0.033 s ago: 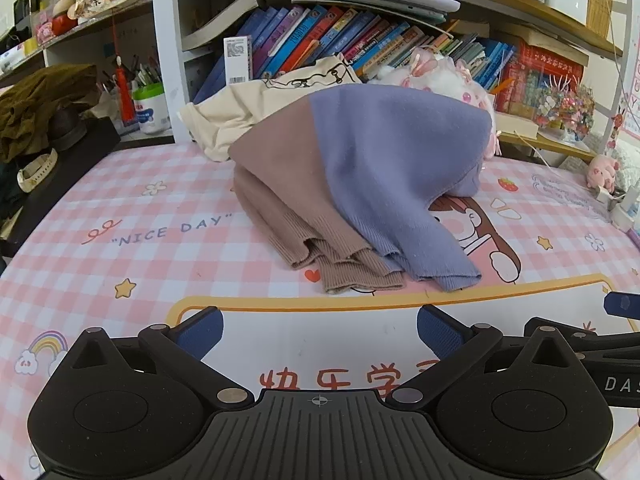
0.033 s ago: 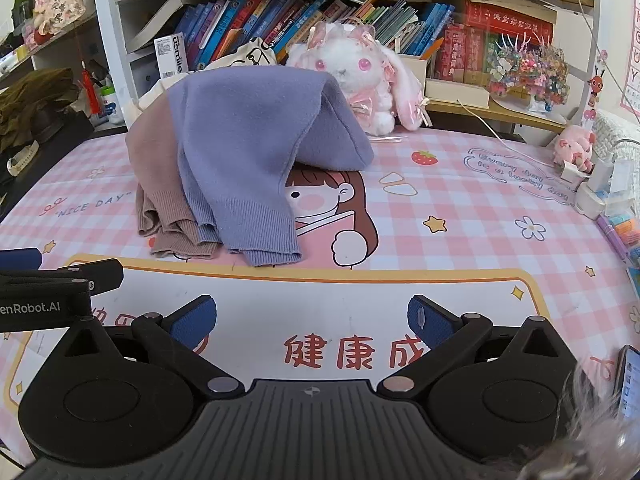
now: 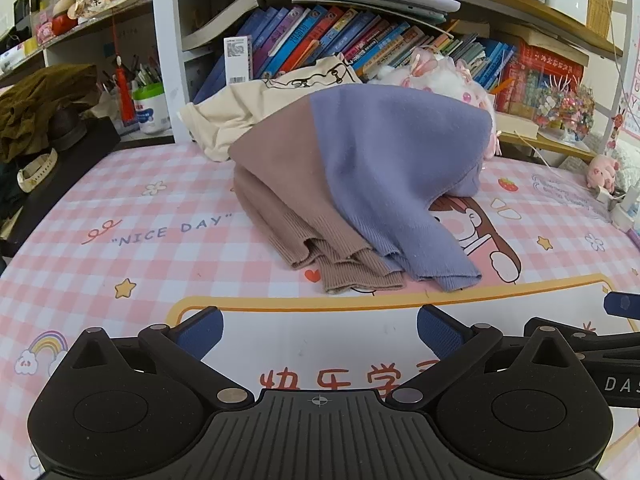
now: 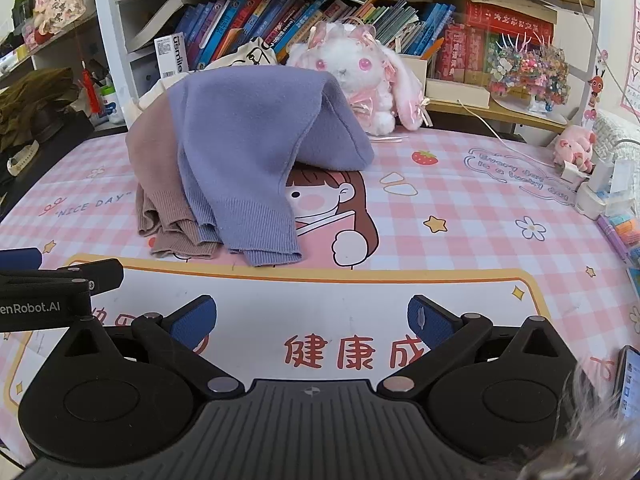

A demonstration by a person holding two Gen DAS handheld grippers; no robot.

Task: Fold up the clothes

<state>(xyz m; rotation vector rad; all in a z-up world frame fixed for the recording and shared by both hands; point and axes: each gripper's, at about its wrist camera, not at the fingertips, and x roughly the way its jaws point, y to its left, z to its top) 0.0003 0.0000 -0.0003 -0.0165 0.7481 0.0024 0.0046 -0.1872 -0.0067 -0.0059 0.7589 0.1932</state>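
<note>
Sweaters heaped, waiting for us to fold.
We hold left gripper and right gripper released, short of the purple sweater draped over the brown sweater, ready to reach.

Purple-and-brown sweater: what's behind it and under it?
Behind the sweater sit a cream garment and a white plush bunny, both partly hidden, with books on the shelf beyond. Under it lies the pink checked mat; what props up the raised middle is covered.
</note>
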